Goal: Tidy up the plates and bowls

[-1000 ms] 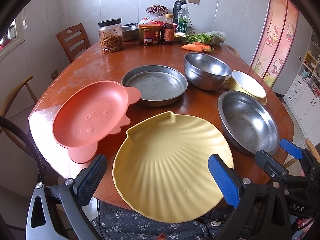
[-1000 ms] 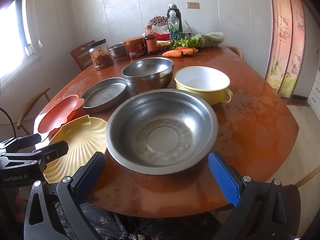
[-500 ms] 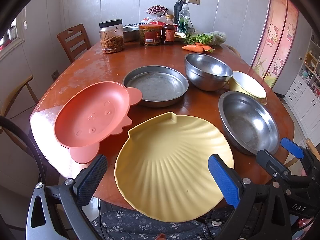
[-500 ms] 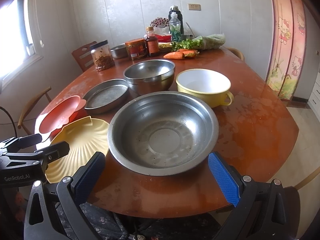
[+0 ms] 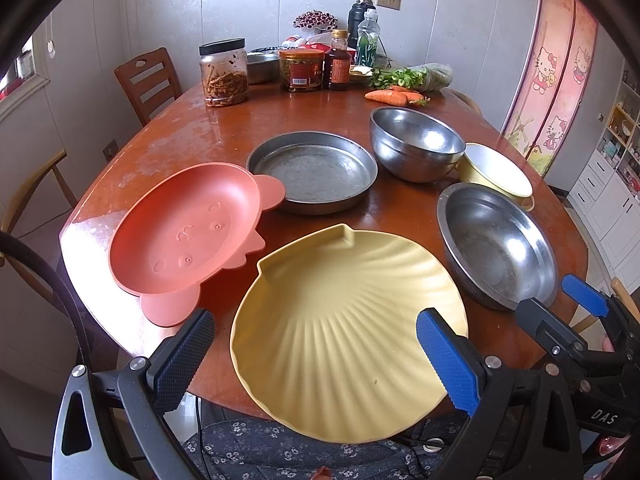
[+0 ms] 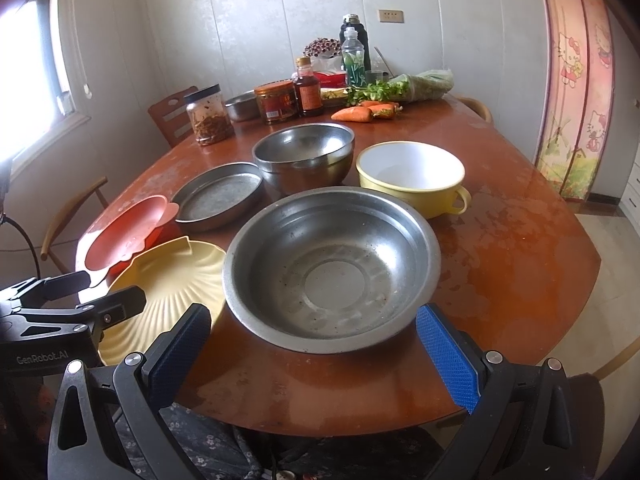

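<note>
A yellow shell-shaped plate [image 5: 344, 328] overhangs the table's near edge, right in front of my open left gripper [image 5: 316, 360], whose fingers straddle its near rim without touching. An orange animal-shaped plate [image 5: 184, 232] lies to its left, and a flat metal pan [image 5: 312, 172] behind. My right gripper [image 6: 312, 356] stands open just short of a wide steel bowl [image 6: 332, 268]. Behind that are a deep steel bowl [image 6: 304, 156] and a yellow enamel bowl [image 6: 412, 176] with a handle. The yellow plate [image 6: 168, 280] and my left gripper [image 6: 92, 300] show at the left of the right wrist view.
At the far end of the brown table [image 6: 512, 248] stand a jar [image 5: 224, 72], bottles [image 5: 338, 60], carrots [image 5: 392, 97] and greens. Wooden chairs [image 5: 148, 80] stand at the left side. A person's flowered clothing [image 5: 280, 452] is below the near edge.
Both grippers have eased slightly forward and up; the dishes sit a touch lower in both views. Nothing on the table has moved and both grippers stay open.
</note>
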Tool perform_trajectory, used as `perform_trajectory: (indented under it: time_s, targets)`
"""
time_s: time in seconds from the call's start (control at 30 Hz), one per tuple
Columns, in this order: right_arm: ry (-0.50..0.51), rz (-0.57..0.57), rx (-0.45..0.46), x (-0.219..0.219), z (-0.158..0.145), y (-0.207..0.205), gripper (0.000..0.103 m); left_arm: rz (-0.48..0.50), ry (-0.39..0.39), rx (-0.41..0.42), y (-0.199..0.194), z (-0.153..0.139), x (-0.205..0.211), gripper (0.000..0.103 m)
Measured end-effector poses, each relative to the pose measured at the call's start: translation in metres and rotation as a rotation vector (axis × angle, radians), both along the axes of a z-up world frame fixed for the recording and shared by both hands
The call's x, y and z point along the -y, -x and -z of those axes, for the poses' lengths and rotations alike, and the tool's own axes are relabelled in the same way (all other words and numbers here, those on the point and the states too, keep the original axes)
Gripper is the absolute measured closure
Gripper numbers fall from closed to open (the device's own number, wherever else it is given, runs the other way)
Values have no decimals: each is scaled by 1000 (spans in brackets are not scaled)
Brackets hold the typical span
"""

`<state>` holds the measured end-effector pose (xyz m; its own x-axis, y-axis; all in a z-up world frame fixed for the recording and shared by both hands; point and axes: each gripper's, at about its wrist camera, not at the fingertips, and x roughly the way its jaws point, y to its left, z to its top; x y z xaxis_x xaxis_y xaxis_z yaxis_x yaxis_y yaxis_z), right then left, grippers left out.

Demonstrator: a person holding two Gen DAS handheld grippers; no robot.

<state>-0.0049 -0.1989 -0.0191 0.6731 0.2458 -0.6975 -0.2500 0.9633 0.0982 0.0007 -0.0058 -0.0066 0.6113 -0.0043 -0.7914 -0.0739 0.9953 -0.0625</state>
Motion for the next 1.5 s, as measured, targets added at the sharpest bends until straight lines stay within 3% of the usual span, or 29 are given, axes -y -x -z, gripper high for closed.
perform_trajectory:
  time_s: [0.37,0.7,1.03,1.23,1.37,1.5]
  targets:
    - [-15,-36,26,-12,-10,-1,0,-60,25,15,4,-6,-24,2]
    - [-36,-172,65,-65,-38,-14,0,-173,52,38,9,-15,-77,2]
    - [-74,-307,-60,-138,-35,-51,0,-342,74,30,15,-12,-154,2]
    - [-142,-359,-165,-175,-16,-74,2,-368,81,0,4,-3,-181,2]
    - [-94,-358,-189,-193,-5,-85,12,-350,87,-22,-6,4,-188,2]
    - [-50,-387,-228,-206,6,-93,39,-333,100,-32,-16,8,-191,2]
